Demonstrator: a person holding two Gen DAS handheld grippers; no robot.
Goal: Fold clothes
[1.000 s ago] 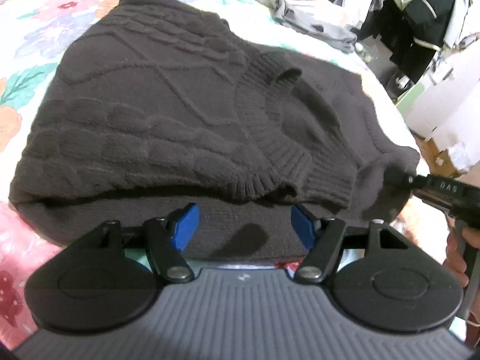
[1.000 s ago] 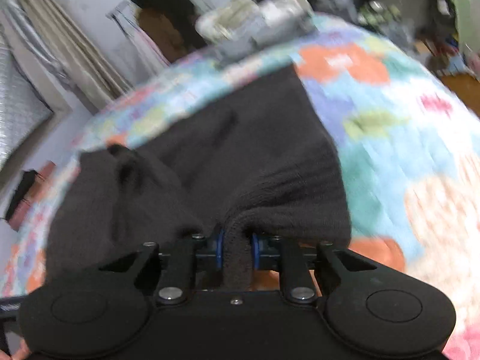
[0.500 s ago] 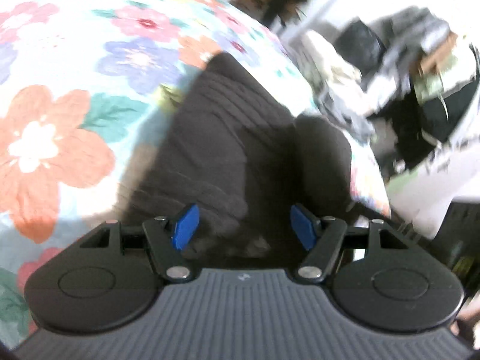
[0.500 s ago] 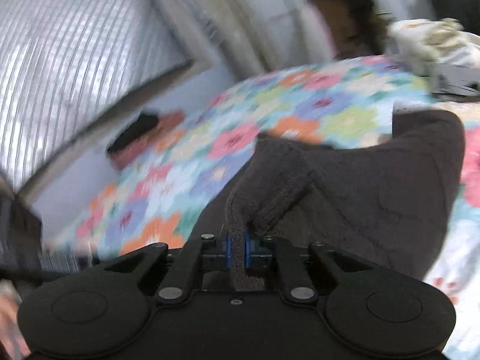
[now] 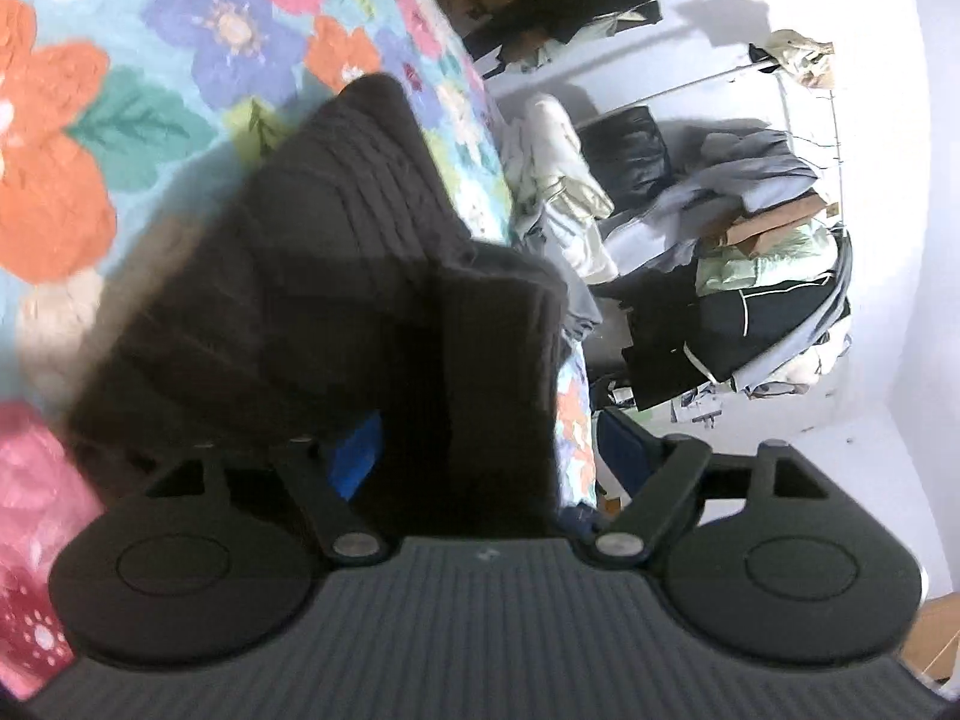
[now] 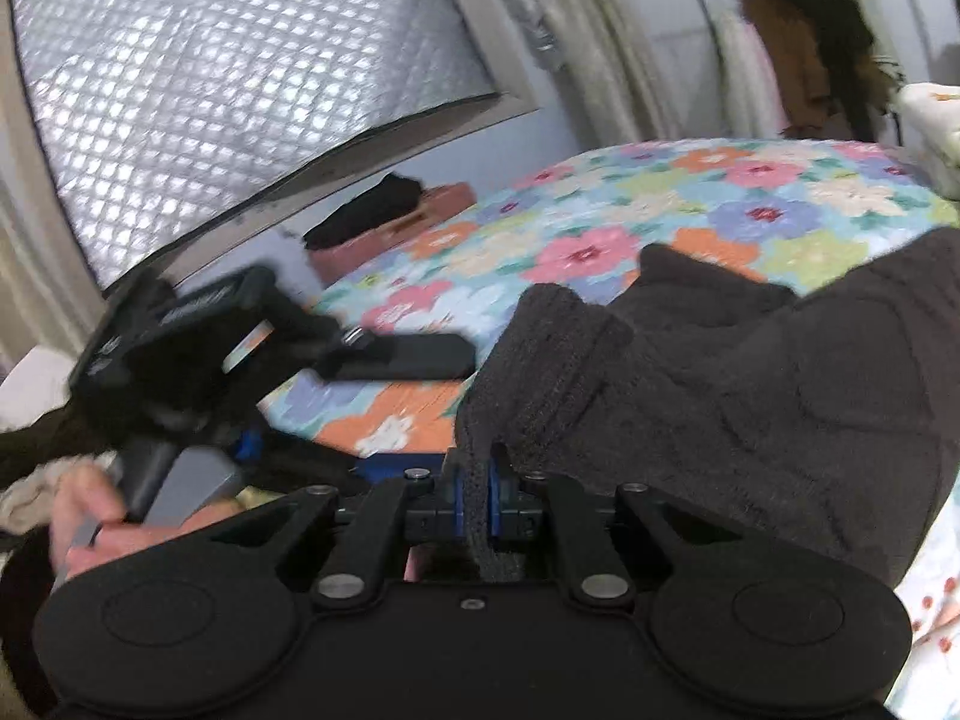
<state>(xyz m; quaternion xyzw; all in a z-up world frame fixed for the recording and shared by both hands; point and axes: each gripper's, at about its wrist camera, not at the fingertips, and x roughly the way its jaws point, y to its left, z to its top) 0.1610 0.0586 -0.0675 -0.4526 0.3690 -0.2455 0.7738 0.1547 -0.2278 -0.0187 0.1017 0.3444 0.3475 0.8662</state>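
Right wrist | right gripper [image 6: 474,501] clamped on sweater [image 6: 750,384] edge at 6 o'clock | left gripper [image 5: 489,450] fingers apart, sweater between | sweater bunched, part-lifted off bed [image 6: 690,210] | fold unfinished, needs laying flat

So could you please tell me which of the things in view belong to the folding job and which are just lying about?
Part of the job:
- dark knit sweater
- right tongs, shut on its edge
- left tongs, open, with sweater fabric between the fingers
- floral bedspread it lies on

Just lying about:
- heap of clothes beside the bed
- brown box by the window
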